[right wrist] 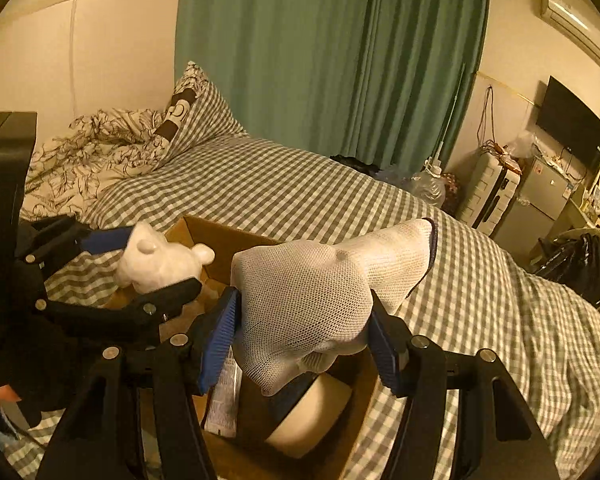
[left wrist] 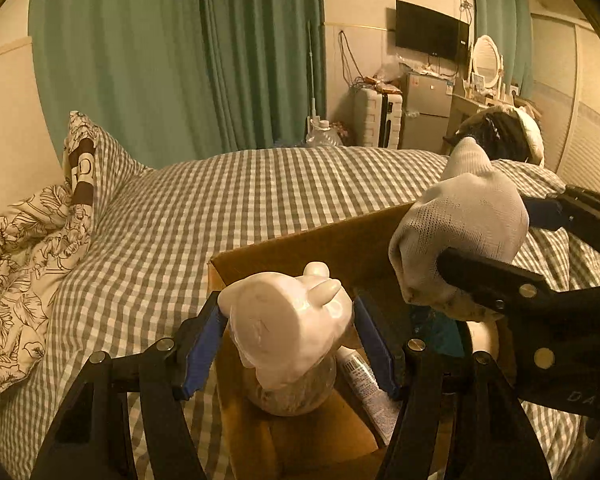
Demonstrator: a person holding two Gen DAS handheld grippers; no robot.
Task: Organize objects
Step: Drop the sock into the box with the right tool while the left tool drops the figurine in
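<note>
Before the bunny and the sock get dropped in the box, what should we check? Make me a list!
1. White bunny figure gripped in the left tongs: ok, both blue pads press its sides.
2. Bunny above the cardboard box: ok, the open box lies under it.
3. White sock bundle gripped in the right tongs: ok, it sits between the pads.
4. Sock above the box: ok, its opening is below.
5. Room left inside: cannot tell; a tube, a round cream thing and a clear ball already lie there.
6. Box steady on the checked bed: cannot tell.
</note>
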